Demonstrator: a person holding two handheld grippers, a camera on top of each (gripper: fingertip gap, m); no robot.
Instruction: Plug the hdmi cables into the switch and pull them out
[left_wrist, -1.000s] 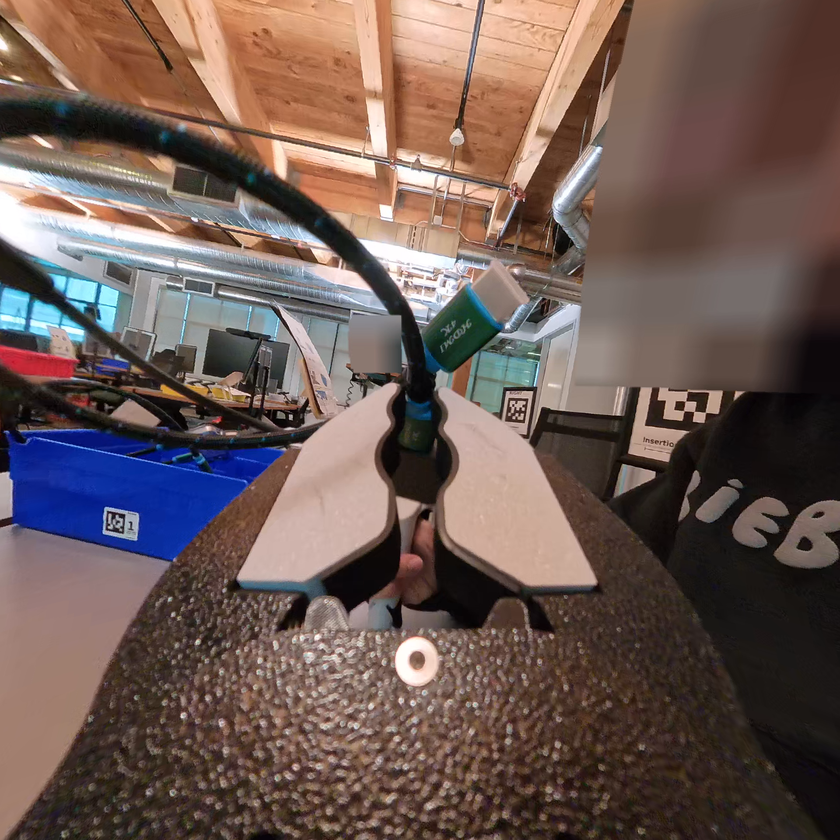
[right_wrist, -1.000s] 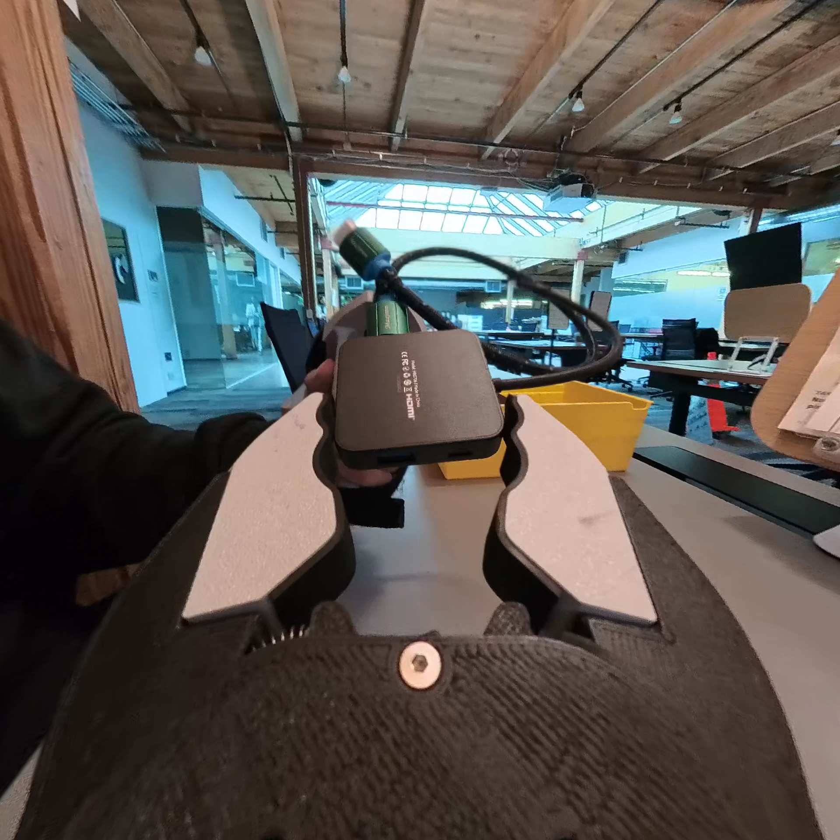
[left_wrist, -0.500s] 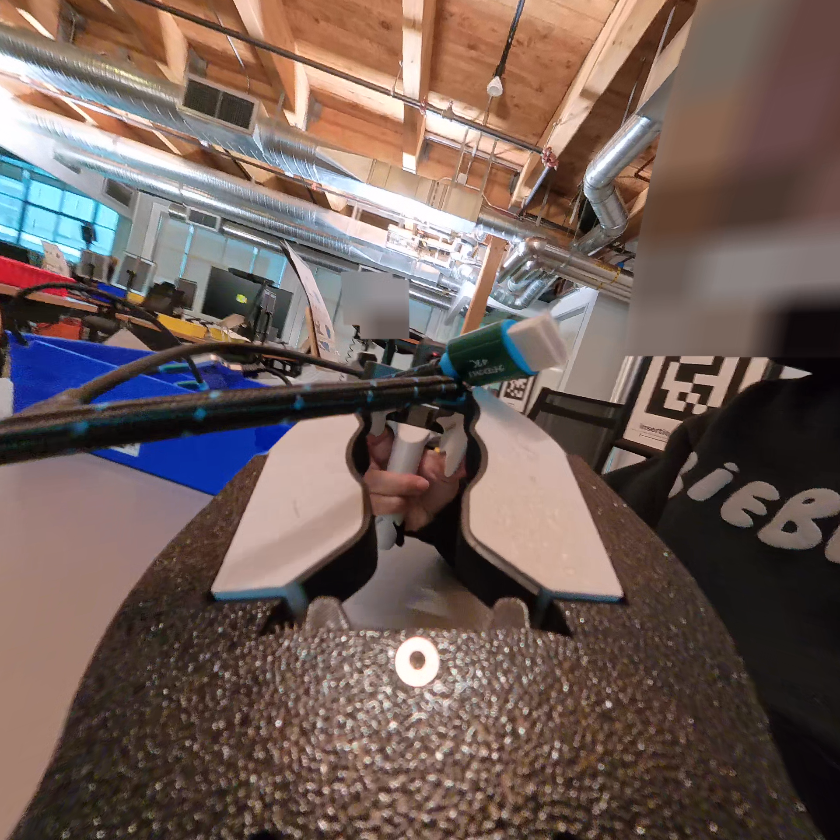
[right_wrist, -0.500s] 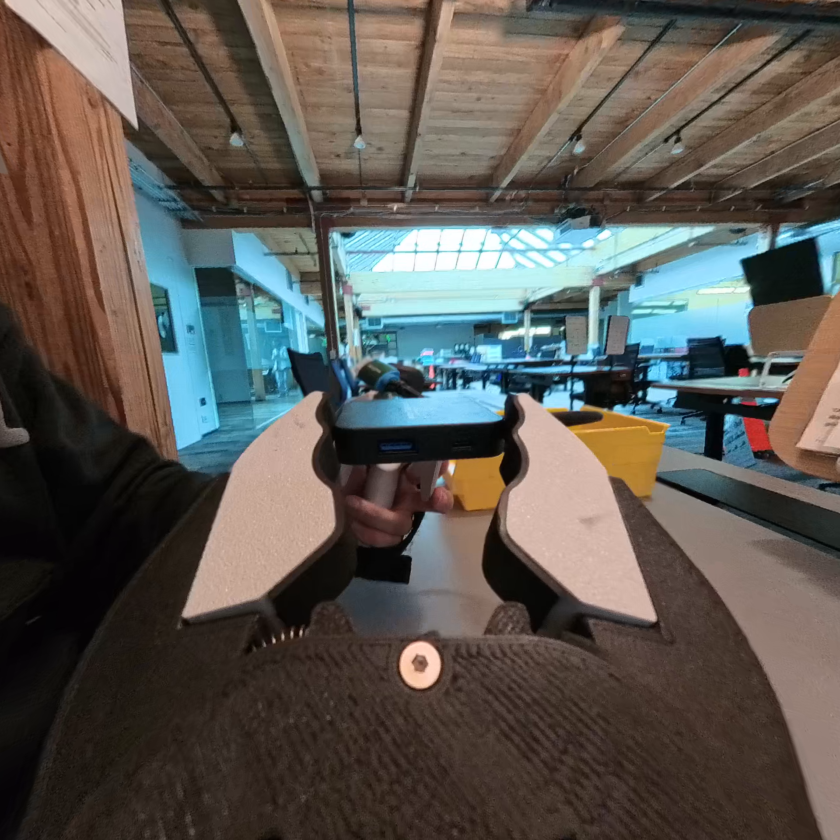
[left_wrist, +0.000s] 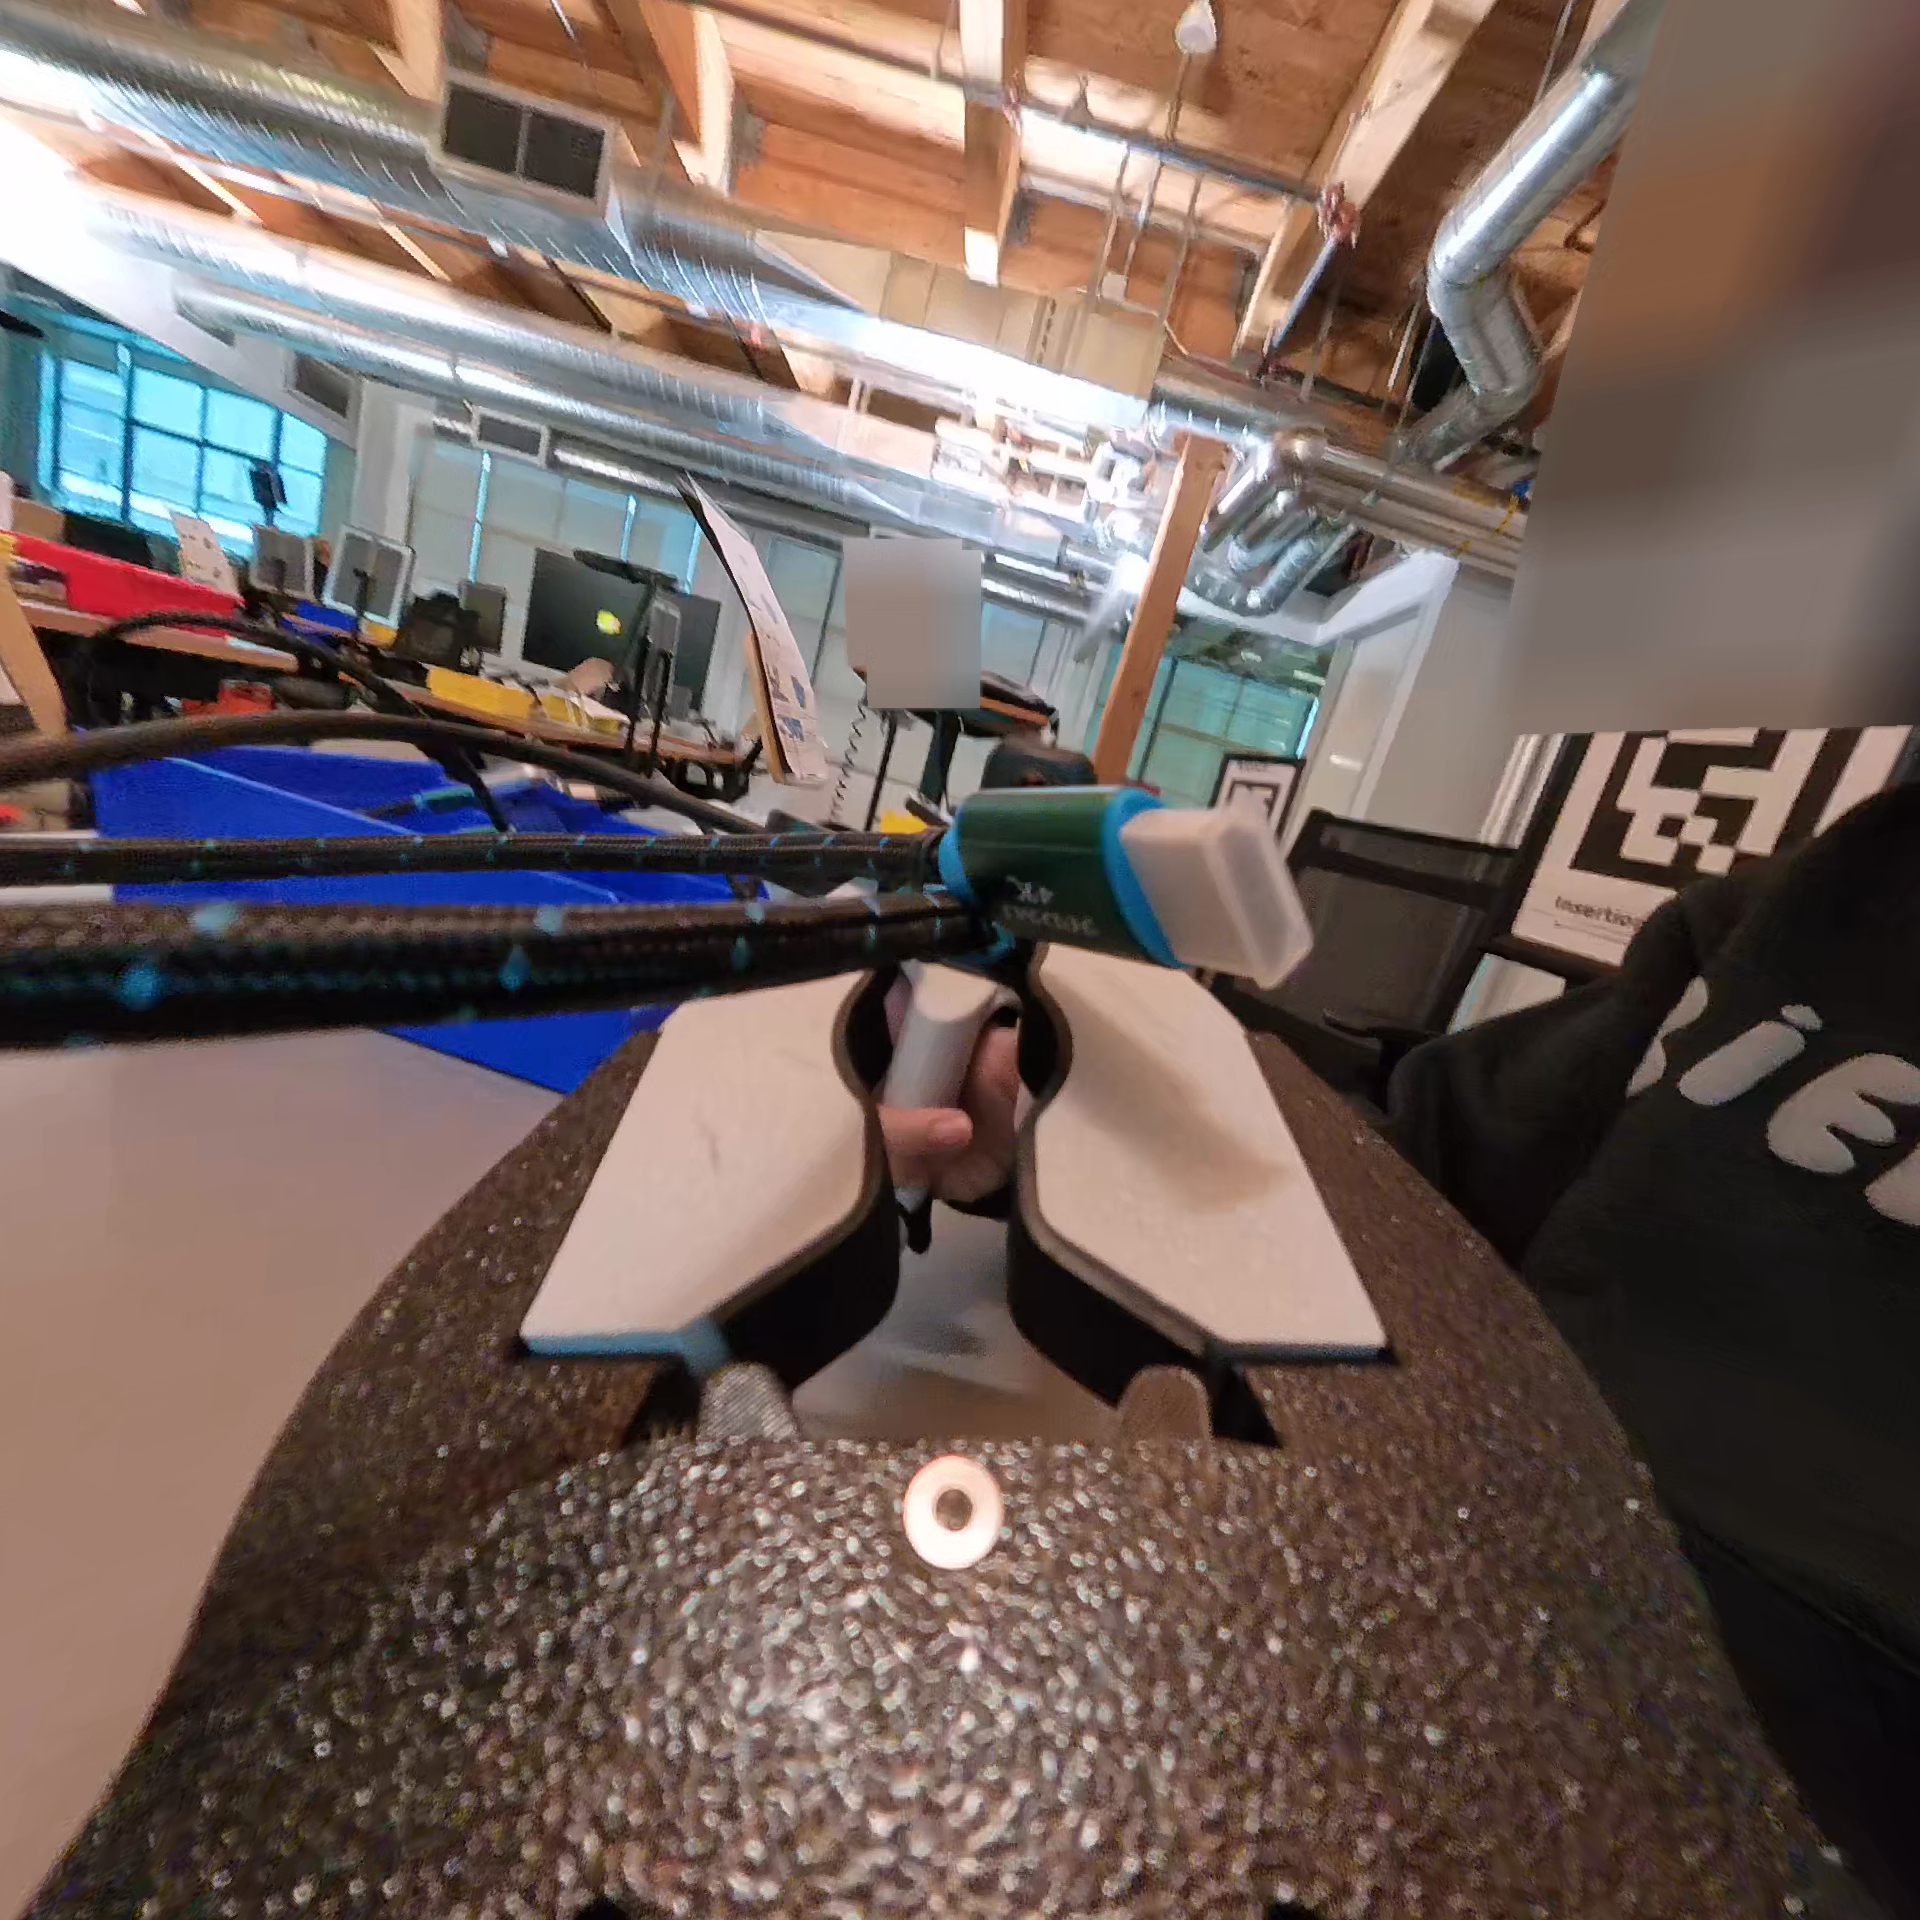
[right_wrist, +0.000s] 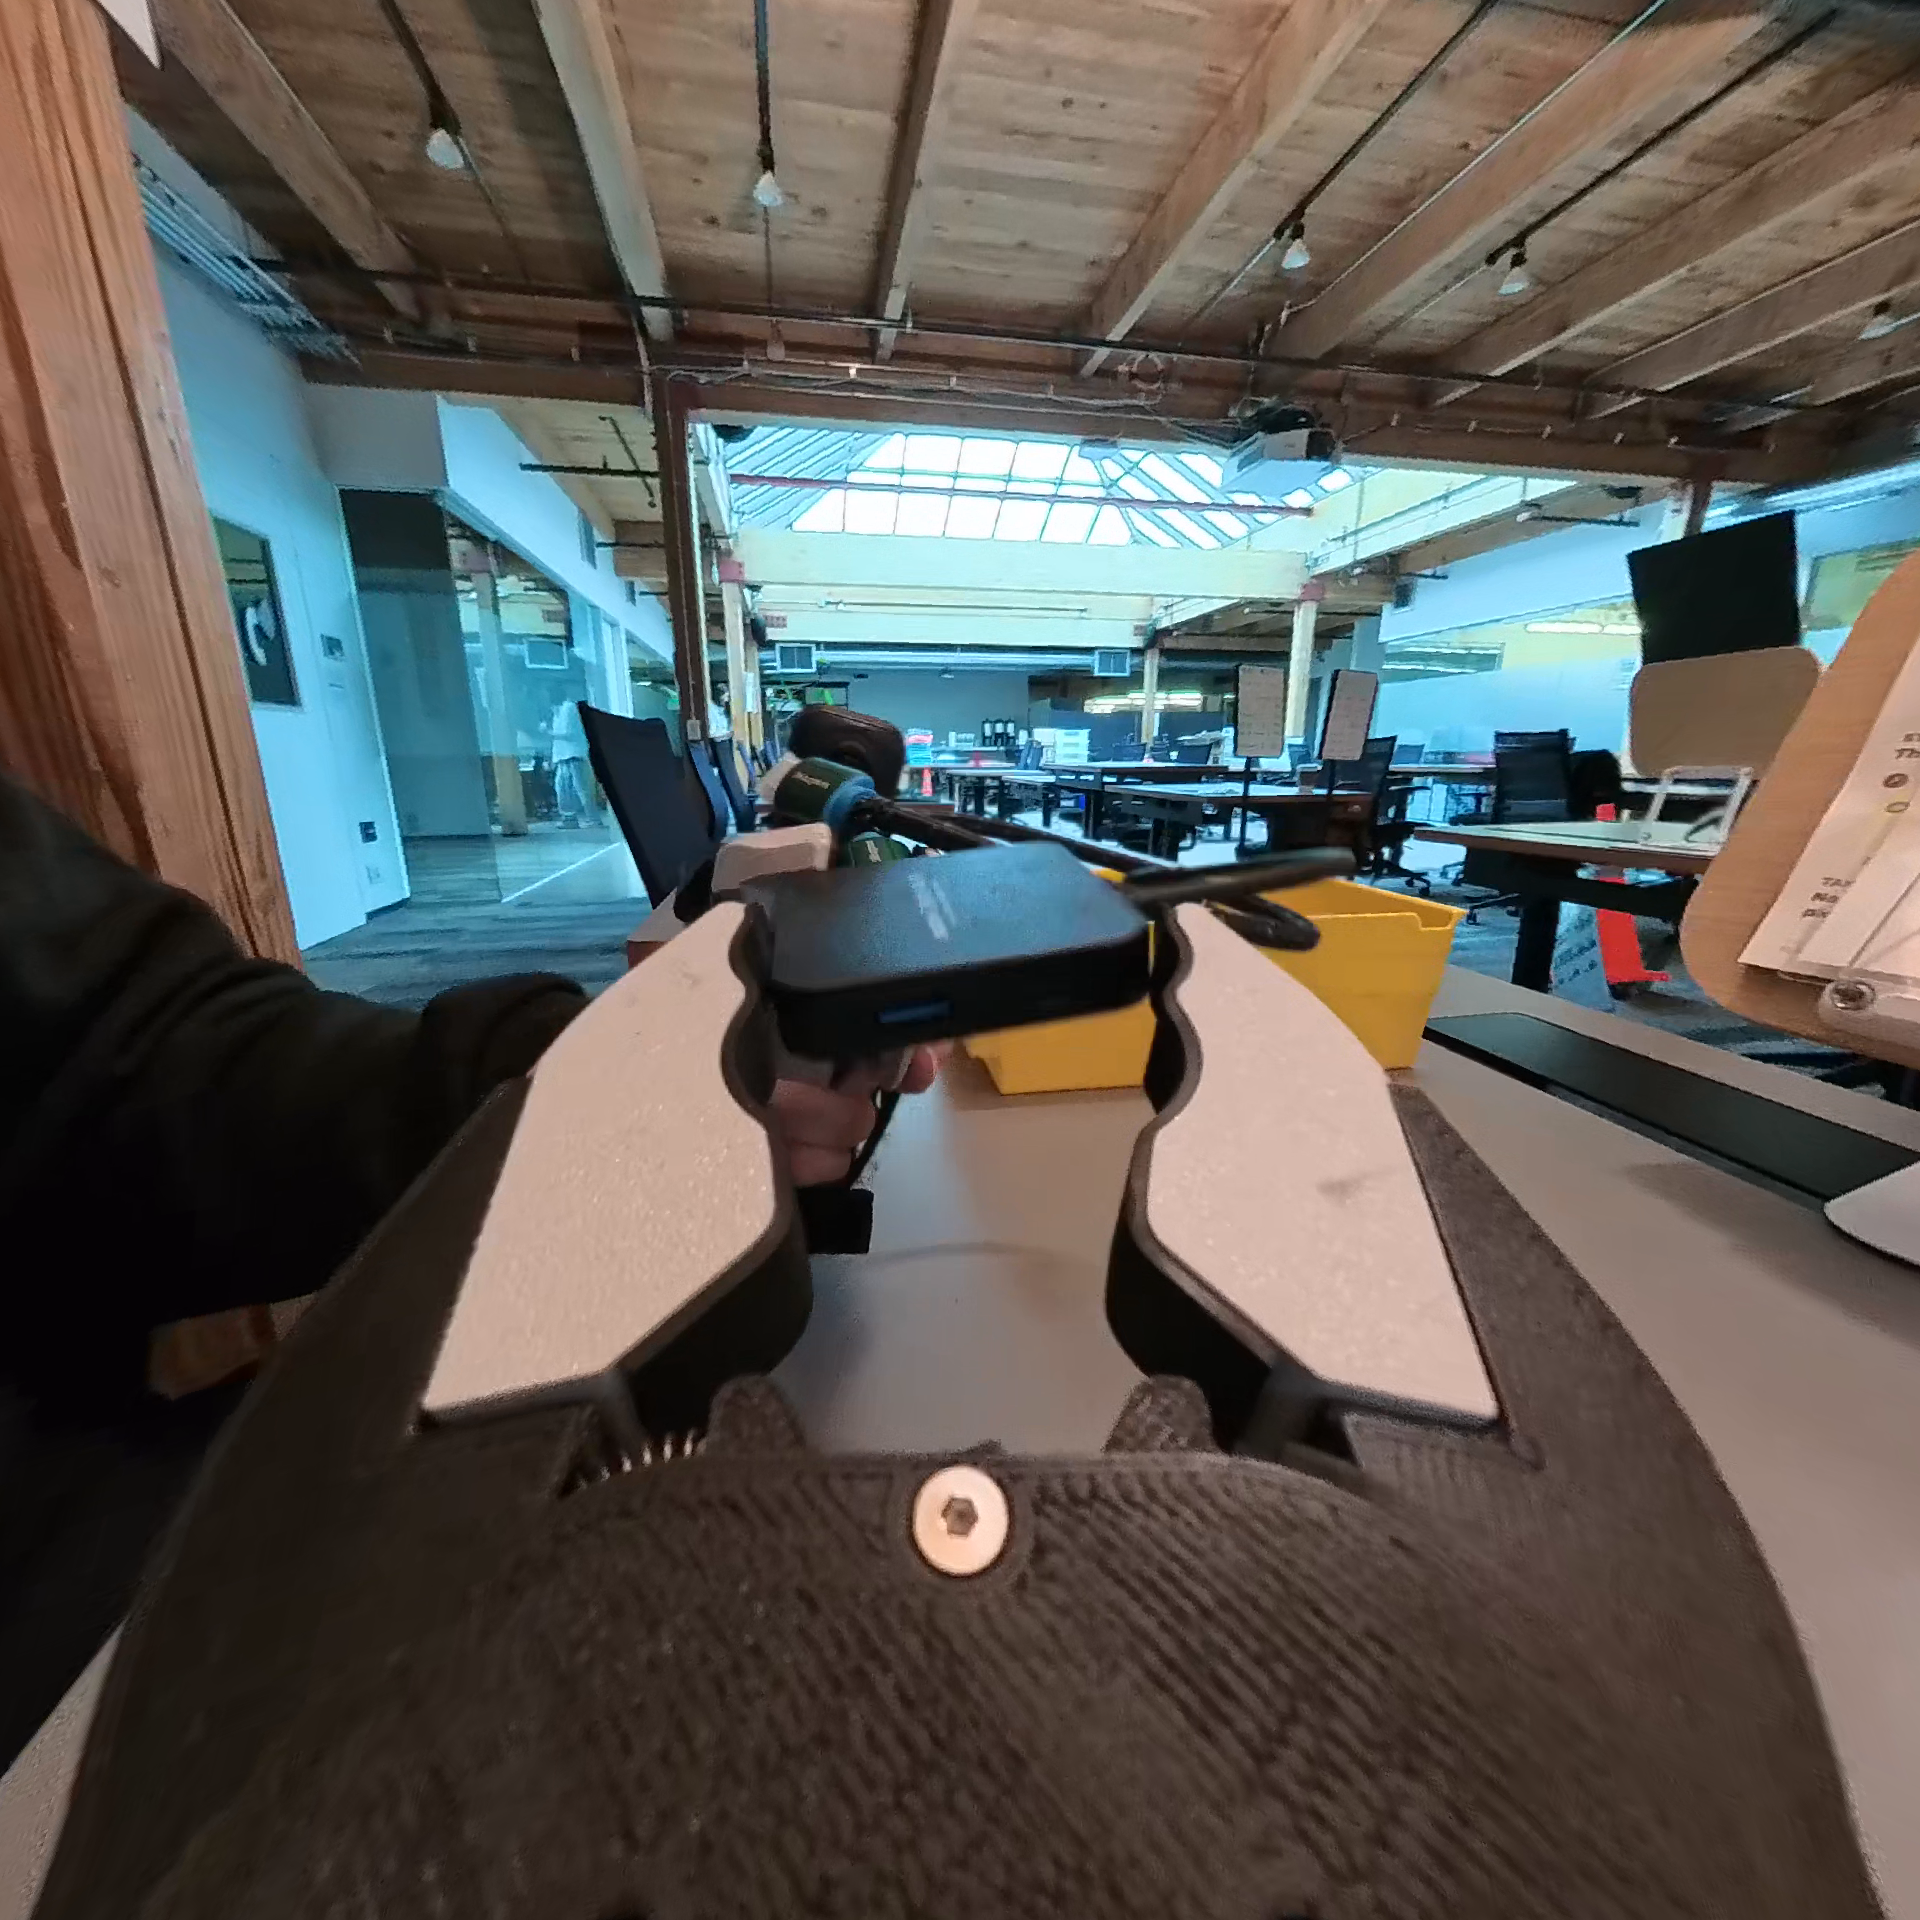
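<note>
Right wrist view shows our right gripper (right_wrist: 951, 966) clenched on the flat black plastic switch box with rounded corners (right_wrist: 951, 951), kept level above the grey table (right_wrist: 1662, 1351), we judge so its ports face the incoming plug. Beyond the switch box, a green-bodied plug (right_wrist: 816, 795) on black braided cable (right_wrist: 1226, 883) waits; whether any plug is seated is hidden. Our left gripper (left_wrist: 940, 935) pinches that braided cable (left_wrist: 416, 951) just behind the green metallic HDMI plug with blue collar and pale cap (left_wrist: 1122, 894), presumably for stiff, aimed insertion.
</note>
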